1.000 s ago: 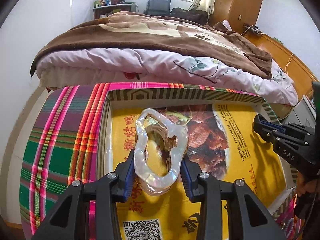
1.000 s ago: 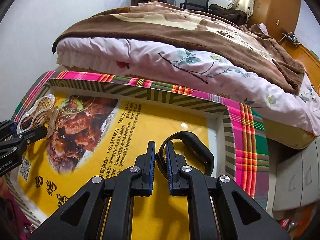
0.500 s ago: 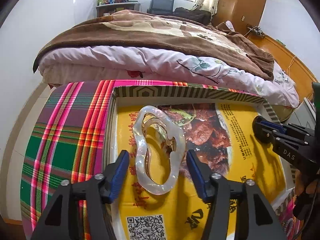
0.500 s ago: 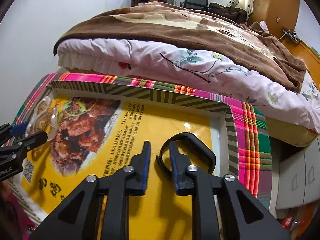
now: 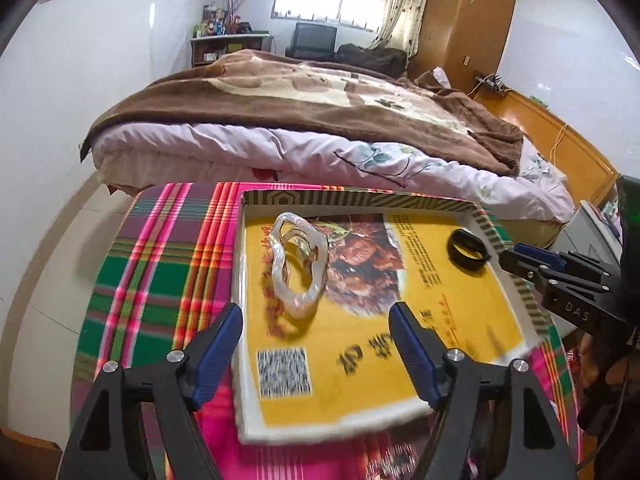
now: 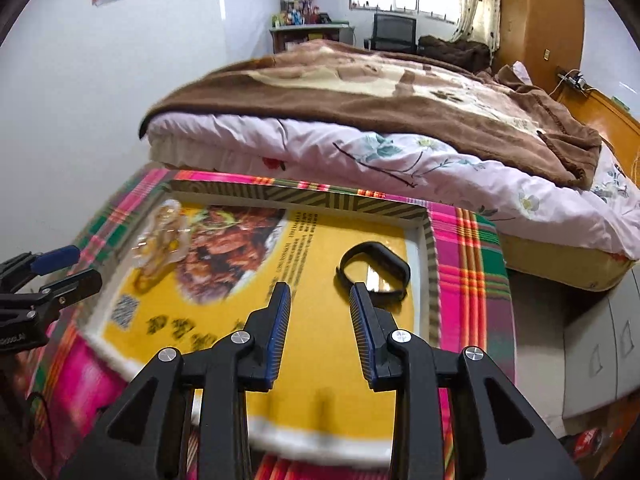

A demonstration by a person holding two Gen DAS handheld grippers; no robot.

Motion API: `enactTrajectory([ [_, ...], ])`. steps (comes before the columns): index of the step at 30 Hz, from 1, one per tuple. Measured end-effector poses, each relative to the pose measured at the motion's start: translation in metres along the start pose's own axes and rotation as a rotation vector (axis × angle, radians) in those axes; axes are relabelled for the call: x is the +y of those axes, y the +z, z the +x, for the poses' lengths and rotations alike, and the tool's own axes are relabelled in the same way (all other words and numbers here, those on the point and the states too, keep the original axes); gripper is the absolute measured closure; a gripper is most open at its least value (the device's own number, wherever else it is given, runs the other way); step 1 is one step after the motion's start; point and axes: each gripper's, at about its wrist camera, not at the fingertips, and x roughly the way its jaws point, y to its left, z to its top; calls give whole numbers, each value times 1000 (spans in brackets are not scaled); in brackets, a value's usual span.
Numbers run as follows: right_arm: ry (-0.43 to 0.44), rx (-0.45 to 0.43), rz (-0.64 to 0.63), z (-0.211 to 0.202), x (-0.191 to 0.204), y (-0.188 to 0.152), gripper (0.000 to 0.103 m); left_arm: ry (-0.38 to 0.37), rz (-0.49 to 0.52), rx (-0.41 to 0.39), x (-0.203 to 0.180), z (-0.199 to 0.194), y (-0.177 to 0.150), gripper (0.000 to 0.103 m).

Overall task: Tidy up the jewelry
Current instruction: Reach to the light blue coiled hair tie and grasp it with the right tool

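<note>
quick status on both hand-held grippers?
Left hand-held gripper: open, holding nothing; pearly hair clip lies ahead in the tray.
Right hand-held gripper: open, empty; black band just beyond.

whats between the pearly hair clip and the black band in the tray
No object: only the tray's printed liner between the pearly hair clip and the black band, clearest in the left wrist view.

Your left gripper (image 5: 316,322): black frame, blue pads. Your right gripper (image 6: 320,300): same black, same blue.
Pearly translucent oval hair clip (image 5: 298,266): milky white, gold glint inside.
Black band bracelet (image 6: 374,270): plain black.
Shallow yellow-floored cardboard box (image 5: 360,199): olive-and-cream striped rim, brown food photo, black lettering, black-white QR square.
Plaid tablecloth (image 5: 160,264): pink, green, purple, orange lines.
Bed blanket (image 6: 360,92): brown with cream panel; sheet below pale pink, floral print.
</note>
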Motion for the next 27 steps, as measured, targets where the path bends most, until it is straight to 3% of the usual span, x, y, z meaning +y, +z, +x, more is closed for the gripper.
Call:
enactTrajectory([
  [8,26,-54,44,-58,-8,-53,71,-5,47,-23,-3,-49,-48,26],
  [14,-19,-53,47,-80,-15,-95,71,-40,26,16,5,-61,-87,26],
  [20,-60,-27,106,-89,-33,-135,71,-77,-7,24,13,-70,-117,26],
  [27,-122,46,120,-73,-47,-162,70,-88,-21,36,18,-72,-135,26],
])
